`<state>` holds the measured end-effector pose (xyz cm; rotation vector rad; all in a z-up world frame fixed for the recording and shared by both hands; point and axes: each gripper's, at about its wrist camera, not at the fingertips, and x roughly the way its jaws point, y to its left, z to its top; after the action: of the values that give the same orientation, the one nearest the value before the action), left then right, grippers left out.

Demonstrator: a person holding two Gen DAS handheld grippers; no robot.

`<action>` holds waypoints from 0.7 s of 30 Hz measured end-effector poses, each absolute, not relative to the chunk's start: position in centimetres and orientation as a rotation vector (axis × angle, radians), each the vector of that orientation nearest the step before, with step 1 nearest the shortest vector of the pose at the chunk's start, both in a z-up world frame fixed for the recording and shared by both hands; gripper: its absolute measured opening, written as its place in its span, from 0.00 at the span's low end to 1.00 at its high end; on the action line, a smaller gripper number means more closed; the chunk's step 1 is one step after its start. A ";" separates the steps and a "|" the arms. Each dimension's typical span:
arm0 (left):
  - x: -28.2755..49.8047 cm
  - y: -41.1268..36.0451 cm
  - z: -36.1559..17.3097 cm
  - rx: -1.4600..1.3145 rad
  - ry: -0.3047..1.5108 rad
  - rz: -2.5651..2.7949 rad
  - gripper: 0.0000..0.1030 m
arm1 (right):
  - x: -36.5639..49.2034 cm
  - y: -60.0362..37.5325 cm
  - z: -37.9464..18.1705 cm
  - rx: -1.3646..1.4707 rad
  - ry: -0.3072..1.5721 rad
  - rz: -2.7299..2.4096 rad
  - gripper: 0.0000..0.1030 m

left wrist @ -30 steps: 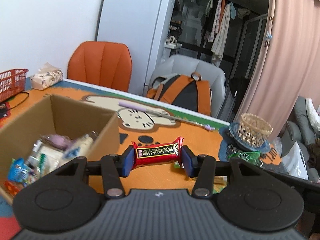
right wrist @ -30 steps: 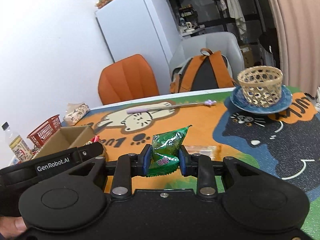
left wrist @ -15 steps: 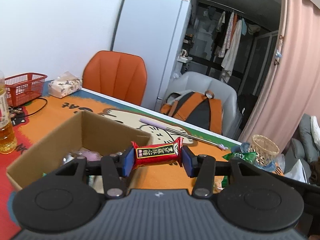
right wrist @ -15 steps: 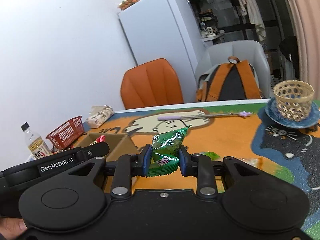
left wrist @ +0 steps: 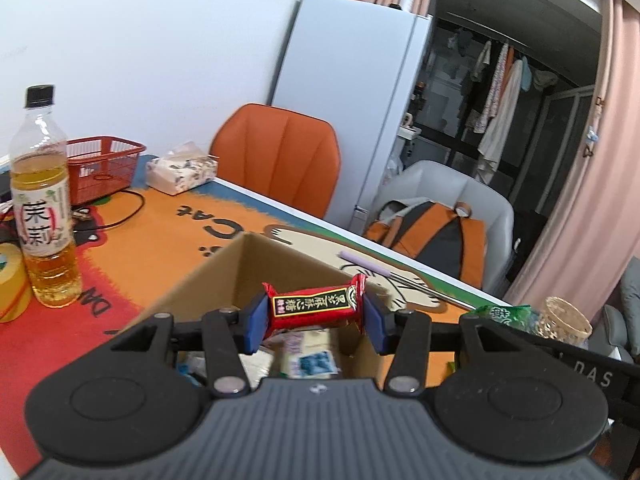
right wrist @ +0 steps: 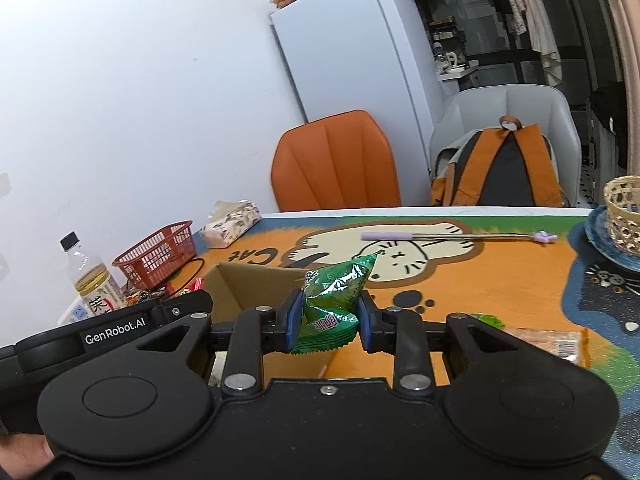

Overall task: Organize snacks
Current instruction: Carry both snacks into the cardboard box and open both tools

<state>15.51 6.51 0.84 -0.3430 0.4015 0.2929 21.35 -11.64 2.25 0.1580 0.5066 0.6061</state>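
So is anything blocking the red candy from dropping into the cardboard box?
Nothing visible. The left gripper holds the red candy over the open cardboard box; only other snacks lie inside.

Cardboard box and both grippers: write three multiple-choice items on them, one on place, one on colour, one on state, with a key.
1. What stands beside the tea bottle?
A. red basket
B. backpack
C. wicker cup

2. What colour is the packet in the right gripper?
A. red
B. green
C. yellow

3. How is the left gripper?
A. open, empty
B. out of view
C. shut on a red bar

Key: 1 A, they stand side by side by the wall. 2 B, a green packet sits between the pads. 3 C, the pads press the bar's ends above the box.
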 end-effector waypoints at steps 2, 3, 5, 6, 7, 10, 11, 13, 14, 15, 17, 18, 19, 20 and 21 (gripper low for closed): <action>15.4 7.3 0.6 -0.354 0.403 0.306 0.48 | 21.2 -11.1 2.3 0.151 0.505 0.612 0.29; 15.3 7.7 0.6 -0.359 0.404 0.313 0.48 | 21.2 -10.9 2.4 0.149 0.505 0.615 0.29; 15.0 8.4 0.4 -0.367 0.405 0.324 0.48 | 21.1 -10.3 2.4 0.143 0.507 0.619 0.29; 15.0 8.8 0.4 -0.371 0.406 0.329 0.48 | 21.1 -10.0 2.4 0.139 0.508 0.621 0.29; 14.9 9.2 0.3 -0.376 0.405 0.335 0.48 | 21.1 -9.7 2.5 0.136 0.509 0.624 0.29; 14.4 10.3 0.2 -0.392 0.402 0.351 0.48 | 21.0 -8.9 2.5 0.126 0.509 0.631 0.29; 14.3 10.7 0.2 -0.398 0.401 0.356 0.48 | 21.0 -8.6 2.6 0.123 0.508 0.633 0.29; 14.0 11.4 0.1 -0.408 0.398 0.366 0.48 | 21.0 -8.1 2.7 0.116 0.508 0.636 0.29; 14.0 11.7 0.0 -0.412 0.398 0.368 0.48 | 21.0 -7.8 2.7 0.113 0.508 0.639 0.29; 13.8 12.0 0.0 -0.416 0.397 0.370 0.48 | 21.0 -7.4 2.8 0.110 0.508 0.642 0.29; 13.6 12.5 -0.1 -0.421 0.396 0.376 0.48 | 20.9 -6.8 2.8 0.101 0.509 0.649 0.29; 13.6 12.8 -0.1 -0.425 0.396 0.378 0.48 | 20.9 -6.5 2.8 0.098 0.510 0.652 0.29; 13.4 13.0 -0.2 -0.429 0.397 0.381 0.48 | 20.8 -6.1 2.8 0.094 0.510 0.656 0.29; 13.3 13.3 -0.3 -0.432 0.397 0.384 0.48 | 20.8 -5.8 2.7 0.089 0.510 0.660 0.29; 13.2 13.4 -0.4 -0.435 0.398 0.386 0.48 | 20.8 -5.4 2.7 0.085 0.508 0.662 0.29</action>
<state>13.25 13.43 -0.38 -0.4347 0.3977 0.3863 20.84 -5.43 2.71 0.0854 0.5083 0.6624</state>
